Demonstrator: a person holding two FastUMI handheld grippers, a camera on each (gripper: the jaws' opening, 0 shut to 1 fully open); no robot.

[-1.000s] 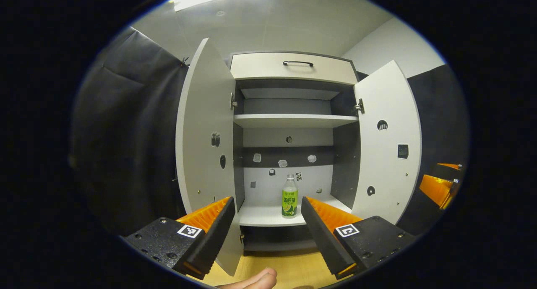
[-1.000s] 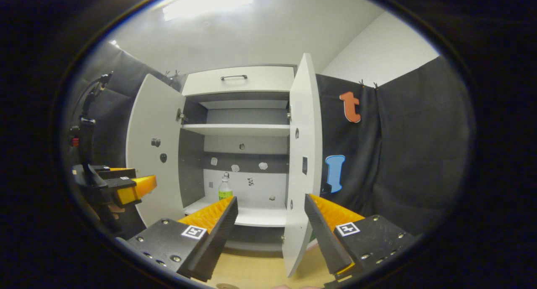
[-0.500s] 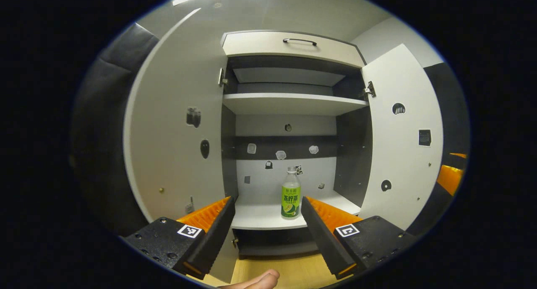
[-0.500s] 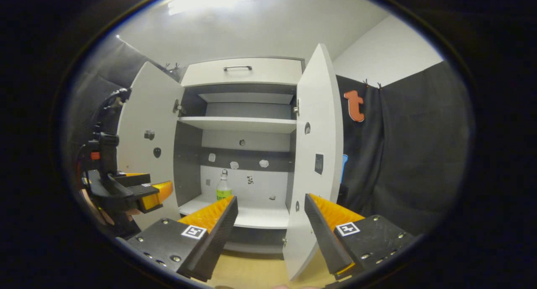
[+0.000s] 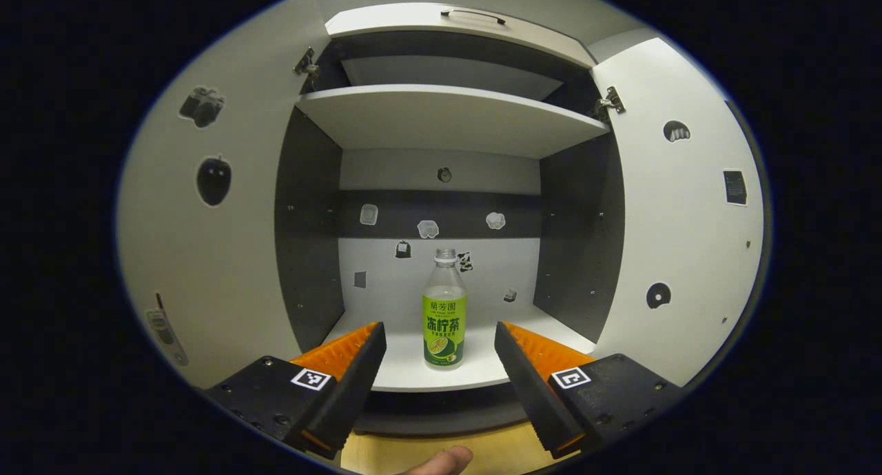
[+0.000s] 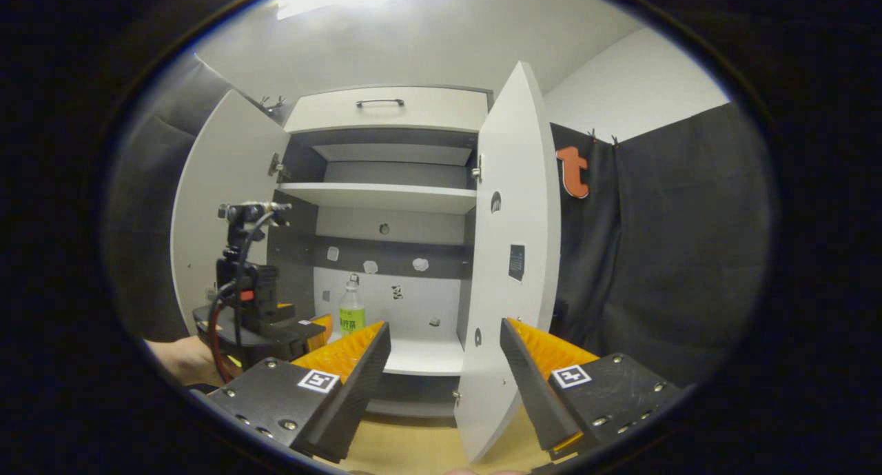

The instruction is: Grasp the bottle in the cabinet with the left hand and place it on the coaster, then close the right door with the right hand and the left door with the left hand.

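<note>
Barely started tbh: the bottle (image 5: 444, 309) is standing on the cabinet's bottom shelf (image 5: 413, 371), ungrasped. Left tool (image 5: 438, 354) is lining up, fingers spread; right tool (image 6: 444, 354) is waiting spread too, both doors open.

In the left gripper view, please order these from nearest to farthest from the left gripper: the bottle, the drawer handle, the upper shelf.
From the left gripper:
1. Bottle, upright on the bottom shelf, just ahead between the open fingers.
2. Upper shelf, above the bottle.
3. Drawer handle, at the very top of the cabinet.
</note>
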